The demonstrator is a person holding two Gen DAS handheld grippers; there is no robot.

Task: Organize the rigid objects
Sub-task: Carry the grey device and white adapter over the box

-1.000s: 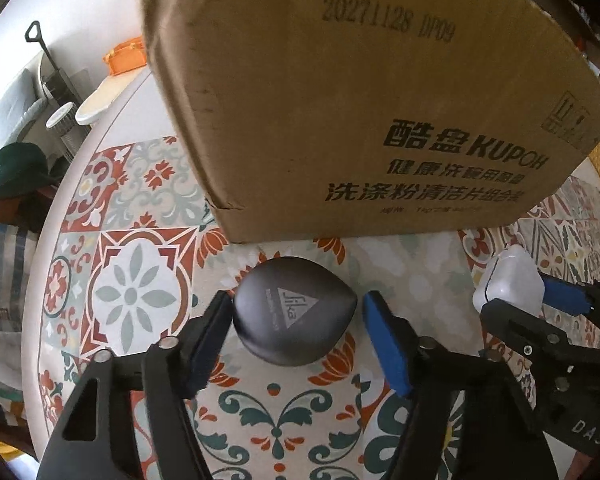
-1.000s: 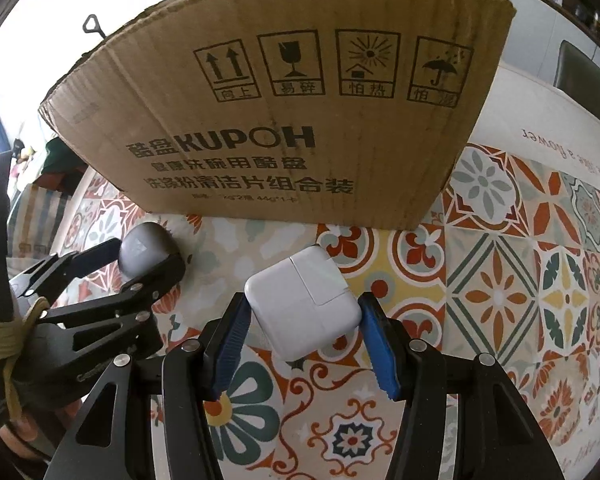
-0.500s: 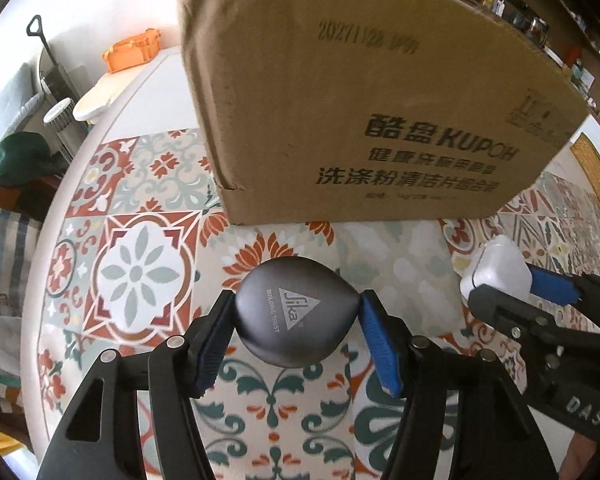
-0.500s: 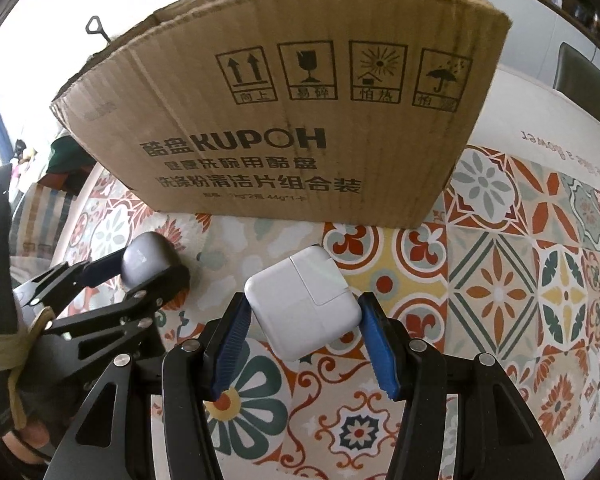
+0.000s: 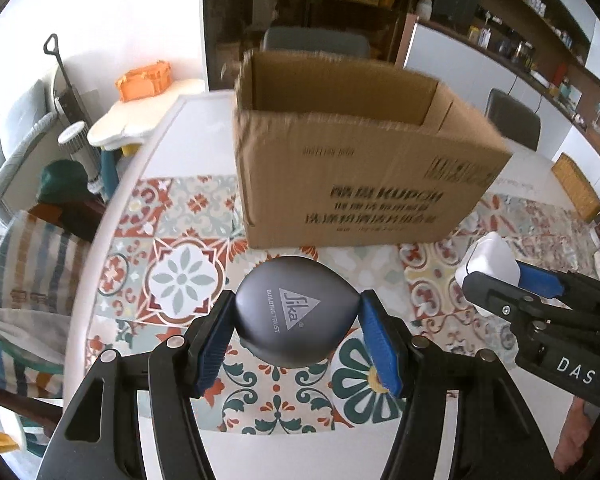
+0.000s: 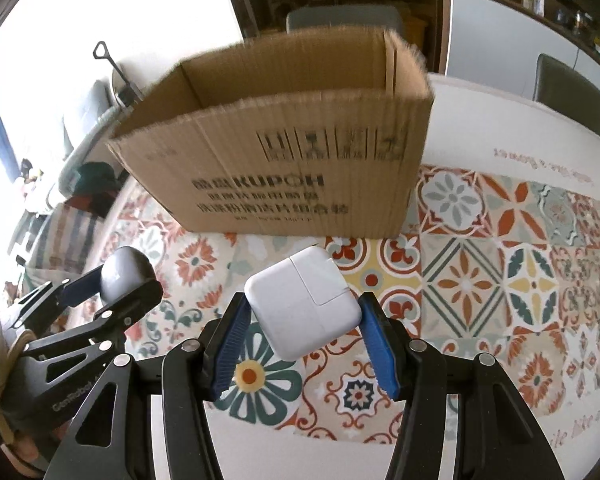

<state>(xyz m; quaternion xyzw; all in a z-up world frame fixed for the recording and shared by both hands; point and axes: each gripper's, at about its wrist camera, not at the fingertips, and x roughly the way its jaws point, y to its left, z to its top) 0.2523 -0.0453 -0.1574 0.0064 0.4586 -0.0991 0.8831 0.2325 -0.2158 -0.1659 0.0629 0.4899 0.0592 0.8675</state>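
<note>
My left gripper [image 5: 296, 328] is shut on a grey rounded case [image 5: 294, 316] with a Sika logo, held above the patterned tablecloth. My right gripper [image 6: 304, 320] is shut on a white square power adapter [image 6: 302, 308], also held in the air. Each gripper shows in the other's view: the right gripper with the adapter [image 5: 492, 260] at the right, the left gripper with the case [image 6: 126, 274] at the left. An open cardboard box [image 5: 352, 168] stands on the table ahead of both grippers; it also shows in the right wrist view [image 6: 292, 160]. Its inside floor is hidden.
The tiled-pattern tablecloth [image 6: 500, 272] covers a white round table [image 5: 172, 128]. Grey chairs [image 6: 568, 92] stand behind the table. A small white side table with an orange crate [image 5: 142, 80] stands at the far left. Shelves line the back wall.
Both grippers have risen and drawn back from the box with their objects held. The box's open top has come into view.
</note>
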